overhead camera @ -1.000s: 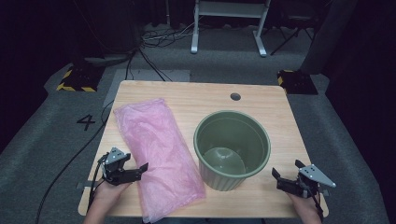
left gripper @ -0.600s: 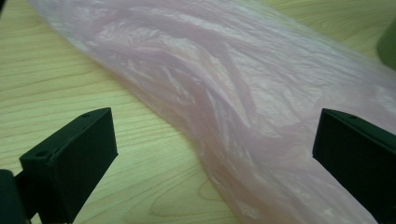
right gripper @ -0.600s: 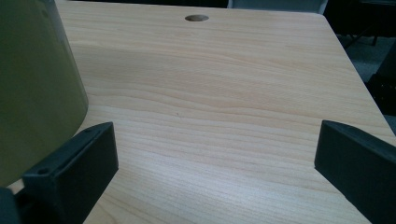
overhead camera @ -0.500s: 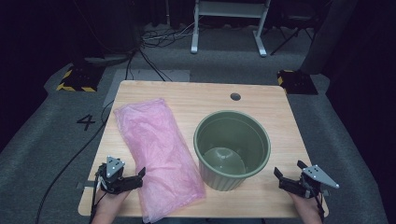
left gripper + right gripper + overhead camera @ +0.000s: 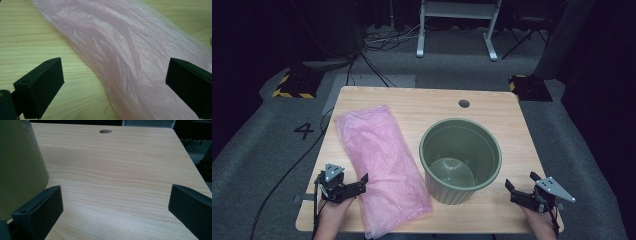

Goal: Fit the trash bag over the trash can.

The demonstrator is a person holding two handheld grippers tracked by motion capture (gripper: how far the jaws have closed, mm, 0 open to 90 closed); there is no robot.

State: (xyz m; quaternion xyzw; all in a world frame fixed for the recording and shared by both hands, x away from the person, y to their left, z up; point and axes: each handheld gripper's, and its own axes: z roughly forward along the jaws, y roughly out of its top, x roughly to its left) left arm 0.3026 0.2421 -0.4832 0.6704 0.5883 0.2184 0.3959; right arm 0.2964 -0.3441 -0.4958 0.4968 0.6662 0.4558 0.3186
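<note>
Pink bag (image 5: 382, 170) lies beside green pot (image 5: 460, 159) on table (image 5: 422, 102), grippers wide apart at near corners

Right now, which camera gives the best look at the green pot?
The high view: it shows the whole green pot, upright on the table, with its rim, ribbed wall and empty inside, beside the pink plastic bag. The right gripper view catches just a blurred slice of its wall at the left edge.

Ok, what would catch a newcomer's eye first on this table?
Probably the pink plastic bag, lying flat and long down the table's left half. Next, the green ribbed pot, upright and empty at centre-right. The left gripper and right gripper wait near the front corners, jaws open.
</note>
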